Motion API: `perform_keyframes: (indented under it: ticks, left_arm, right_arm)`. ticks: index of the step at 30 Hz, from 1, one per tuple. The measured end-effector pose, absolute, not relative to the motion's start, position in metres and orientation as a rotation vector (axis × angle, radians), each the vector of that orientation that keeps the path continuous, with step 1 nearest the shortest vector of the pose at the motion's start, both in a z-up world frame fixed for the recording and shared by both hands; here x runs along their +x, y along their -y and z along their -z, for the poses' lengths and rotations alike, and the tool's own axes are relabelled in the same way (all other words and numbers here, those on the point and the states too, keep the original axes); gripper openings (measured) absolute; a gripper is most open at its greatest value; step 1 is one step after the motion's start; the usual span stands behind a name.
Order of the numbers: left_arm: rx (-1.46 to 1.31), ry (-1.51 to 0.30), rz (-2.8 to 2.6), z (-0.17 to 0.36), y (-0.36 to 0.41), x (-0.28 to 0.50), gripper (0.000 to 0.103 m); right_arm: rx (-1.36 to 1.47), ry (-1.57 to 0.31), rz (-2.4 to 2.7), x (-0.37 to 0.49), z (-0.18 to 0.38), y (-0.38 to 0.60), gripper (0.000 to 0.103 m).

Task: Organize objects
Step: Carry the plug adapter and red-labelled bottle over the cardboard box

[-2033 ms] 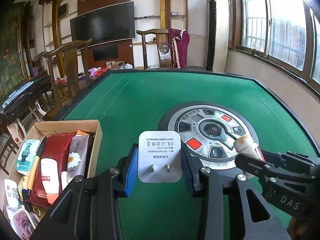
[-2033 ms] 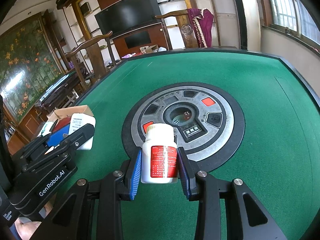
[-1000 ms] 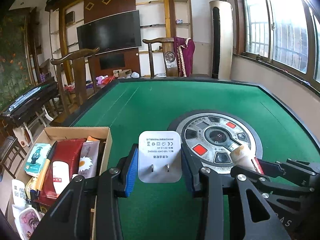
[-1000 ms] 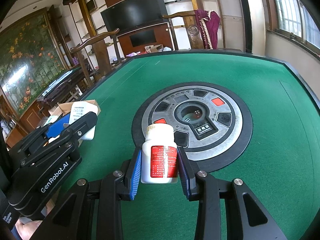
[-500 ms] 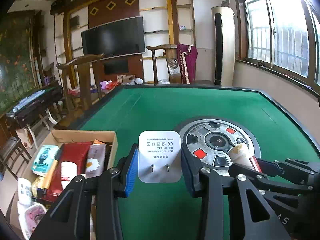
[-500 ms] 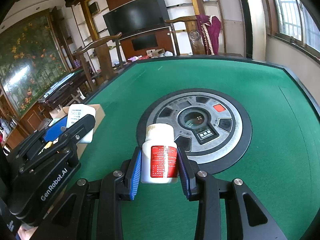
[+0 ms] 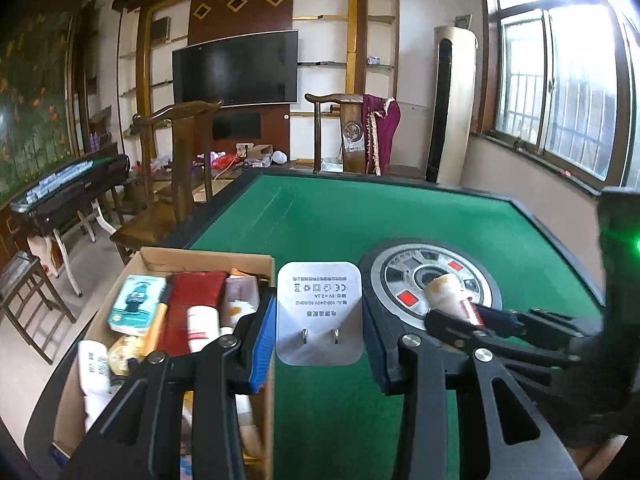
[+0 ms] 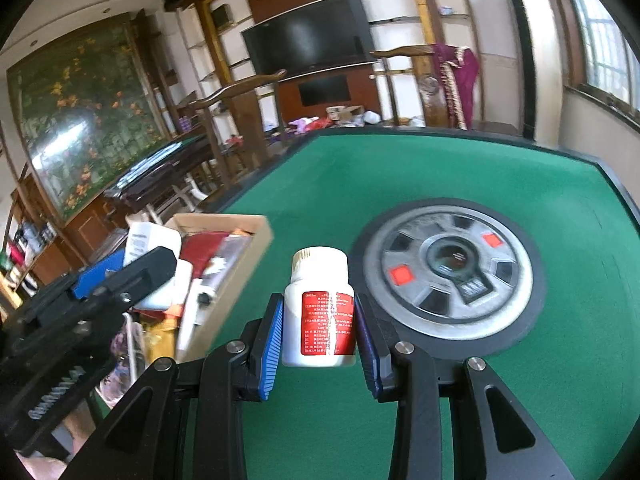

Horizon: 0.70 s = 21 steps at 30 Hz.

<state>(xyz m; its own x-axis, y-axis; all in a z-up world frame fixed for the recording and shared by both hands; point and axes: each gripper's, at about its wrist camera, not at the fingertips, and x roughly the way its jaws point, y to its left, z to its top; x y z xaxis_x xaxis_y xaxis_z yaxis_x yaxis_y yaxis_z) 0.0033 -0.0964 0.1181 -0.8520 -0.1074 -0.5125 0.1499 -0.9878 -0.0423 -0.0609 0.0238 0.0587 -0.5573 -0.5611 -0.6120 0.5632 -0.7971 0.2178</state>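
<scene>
Left gripper (image 7: 319, 330) is clamping a white charger (image 7: 319, 312); right gripper (image 8: 319, 338) is gripping a pill bottle (image 8: 319, 312); both are heading, I judge, for the cardboard box (image 7: 208, 258) at the table's left edge.

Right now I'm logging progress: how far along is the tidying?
Done: the cardboard box already holds many packets and bottles. In hand: the left tongs grip the white charger, the right tongs grip the pill bottle, both above the green table. Left: dropping both into the box.
</scene>
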Motion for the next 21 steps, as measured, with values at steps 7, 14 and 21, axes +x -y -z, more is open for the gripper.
perform_keyframes:
  ticks: [7,14,21]
  left_arm:
    - [0.904,-0.227,2.882,-0.130,0.157,0.009,0.039]
    - [1.087,-0.305,2.803,-0.112,0.224,-0.014,0.039]
    - [1.198,-0.395,2.743,-0.091,0.255,-0.036,0.039]
  right_arm:
    - [0.924,-0.064,2.222,-0.066,-0.068,0.037,0.037]
    - [1.002,-0.104,2.144,-0.089,-0.056,0.097,0.037]
    - [1.054,-0.147,2.117,-0.103,-0.046,0.142,0.037]
